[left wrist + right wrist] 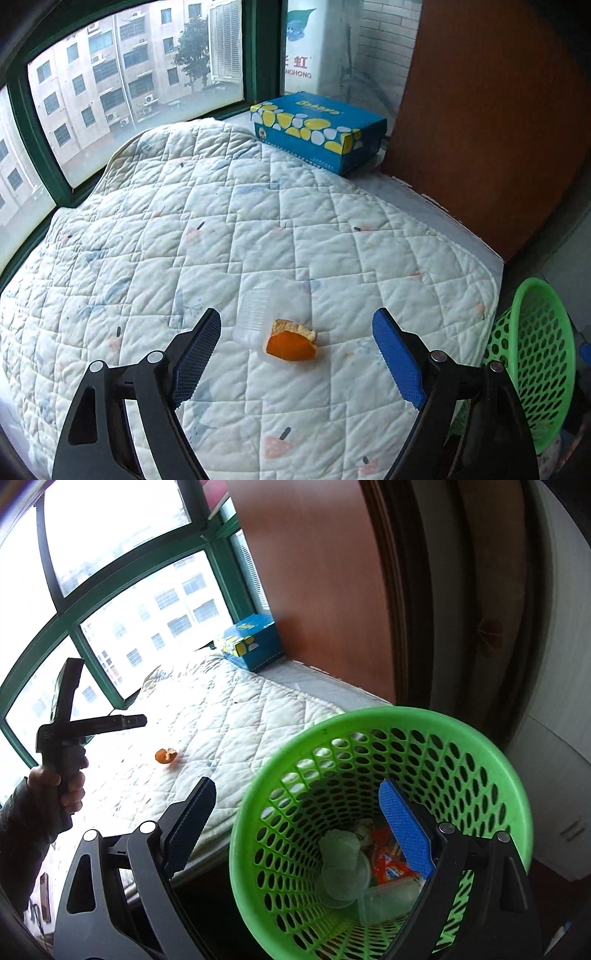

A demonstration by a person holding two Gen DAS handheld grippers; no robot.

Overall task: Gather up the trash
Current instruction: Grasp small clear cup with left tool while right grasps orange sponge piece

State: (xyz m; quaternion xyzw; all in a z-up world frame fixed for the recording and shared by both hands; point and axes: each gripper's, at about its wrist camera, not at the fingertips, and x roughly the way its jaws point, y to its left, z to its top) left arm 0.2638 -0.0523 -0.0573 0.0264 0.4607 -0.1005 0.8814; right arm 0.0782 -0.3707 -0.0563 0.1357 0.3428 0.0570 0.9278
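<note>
An orange peel [291,343] lies on the white quilted pad [184,221], touching a clear plastic cup [255,314] that lies on its side. My left gripper [296,316] hangs open just above them, with the peel between its fingers and neither pad touching it. The peel [166,756] also shows in the right wrist view. My right gripper [297,787] is open over the green mesh basket [369,723]. Its blue right finger is inside the basket and its left finger outside the rim. Clear cups [343,871] and an orange wrapper [391,864] lie in the basket.
A blue tissue box [317,129] stands at the pad's far corner by the green-framed window [129,92]. A brown wooden panel [491,129] rises on the right. The basket [532,362] sits off the pad's right edge. A sleeved hand [62,779] holds the left gripper.
</note>
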